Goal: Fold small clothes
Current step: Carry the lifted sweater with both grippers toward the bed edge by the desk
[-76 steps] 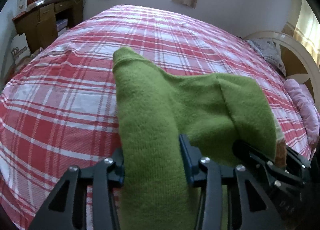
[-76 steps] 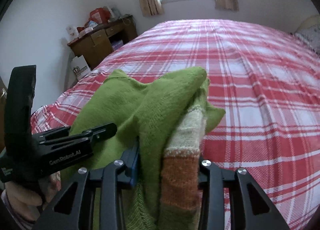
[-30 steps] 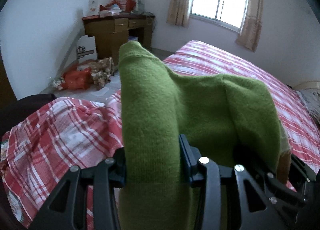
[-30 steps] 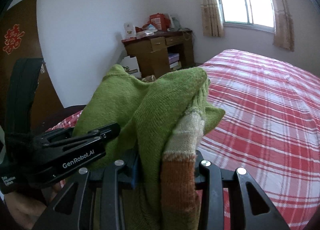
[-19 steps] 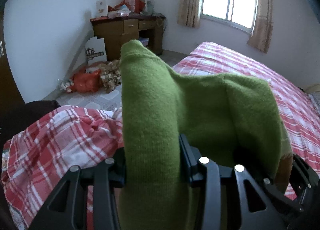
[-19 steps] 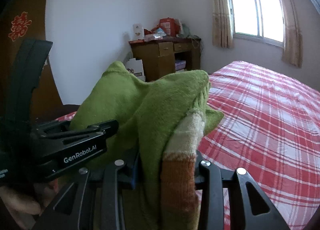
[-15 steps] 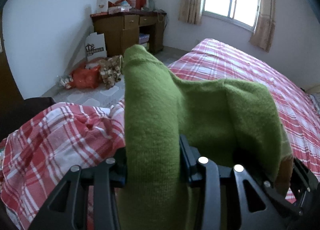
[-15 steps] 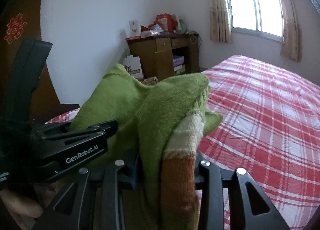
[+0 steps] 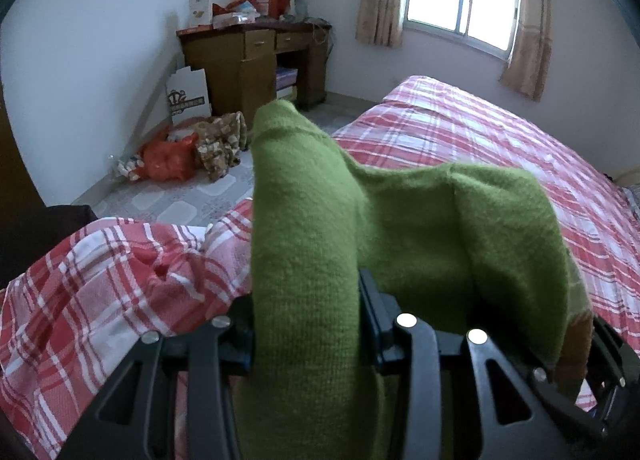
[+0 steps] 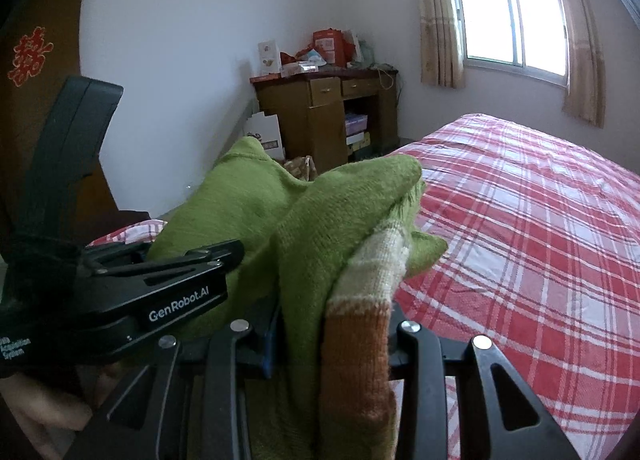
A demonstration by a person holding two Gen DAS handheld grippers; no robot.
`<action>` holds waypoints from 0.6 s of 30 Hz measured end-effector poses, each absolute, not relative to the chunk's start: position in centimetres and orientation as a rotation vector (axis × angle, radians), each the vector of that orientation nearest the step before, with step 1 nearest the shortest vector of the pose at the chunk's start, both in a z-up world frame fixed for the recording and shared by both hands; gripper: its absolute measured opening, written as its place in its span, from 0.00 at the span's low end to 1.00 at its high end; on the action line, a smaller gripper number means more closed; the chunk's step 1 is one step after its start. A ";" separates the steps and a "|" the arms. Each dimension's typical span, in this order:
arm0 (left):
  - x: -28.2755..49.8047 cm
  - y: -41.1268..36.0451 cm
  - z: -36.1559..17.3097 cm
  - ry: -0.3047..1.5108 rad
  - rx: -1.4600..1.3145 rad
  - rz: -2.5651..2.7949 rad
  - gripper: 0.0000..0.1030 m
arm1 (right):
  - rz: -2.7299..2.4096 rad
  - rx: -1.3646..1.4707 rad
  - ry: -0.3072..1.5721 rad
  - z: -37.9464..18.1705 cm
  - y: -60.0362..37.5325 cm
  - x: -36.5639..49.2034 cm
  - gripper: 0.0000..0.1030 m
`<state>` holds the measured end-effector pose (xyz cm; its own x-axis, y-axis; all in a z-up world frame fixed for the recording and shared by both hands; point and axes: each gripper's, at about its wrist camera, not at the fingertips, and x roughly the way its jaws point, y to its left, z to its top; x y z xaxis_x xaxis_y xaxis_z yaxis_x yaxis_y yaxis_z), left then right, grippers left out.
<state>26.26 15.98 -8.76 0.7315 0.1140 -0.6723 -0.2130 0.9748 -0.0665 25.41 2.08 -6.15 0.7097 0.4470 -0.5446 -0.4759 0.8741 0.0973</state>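
A small green knitted garment with a cream and orange band hangs bunched between both grippers, held in the air above the near corner of the bed. My left gripper is shut on a thick fold of it. My right gripper is shut on another fold, with the band draped over it. The left gripper's black body sits close on the left in the right wrist view. The fingertips of both are hidden by cloth.
The bed has a red and white plaid cover, rumpled at the near corner. A brown desk with clutter stands by the far wall. An orange bag and cloth lie on the floor. A window is behind.
Both grippers have swung left with the garment, from facing the bed's middle to facing its corner, the desk and the floor. In the last half second the view has barely shifted. Both grips are unchanged.
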 end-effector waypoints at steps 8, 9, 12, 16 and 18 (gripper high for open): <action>28.3 15.8 -10.7 0.762 -0.106 0.222 0.44 | 0.469 0.057 0.736 -9.7 0.7 29.3 0.36; 28.4 15.7 -10.9 0.764 -0.100 0.228 0.45 | 0.474 0.078 0.756 -9.8 0.5 29.7 0.36; 28.4 15.6 -11.2 0.773 -0.092 0.233 0.48 | 0.486 0.129 0.814 -10.4 -0.2 30.6 0.38; 28.5 15.8 -10.9 0.789 -0.104 0.236 0.53 | 0.498 0.194 0.859 -10.5 -1.3 30.7 0.46; 28.1 15.8 -10.6 0.786 -0.098 0.233 0.54 | 0.495 0.211 0.844 -10.2 -2.0 29.8 0.49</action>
<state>28.10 15.79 -10.63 0.6828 0.1711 -0.7103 -0.2437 0.9698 -0.0007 29.77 -1.96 -10.18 0.5595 0.4985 -0.6622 -0.3349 0.8668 0.3695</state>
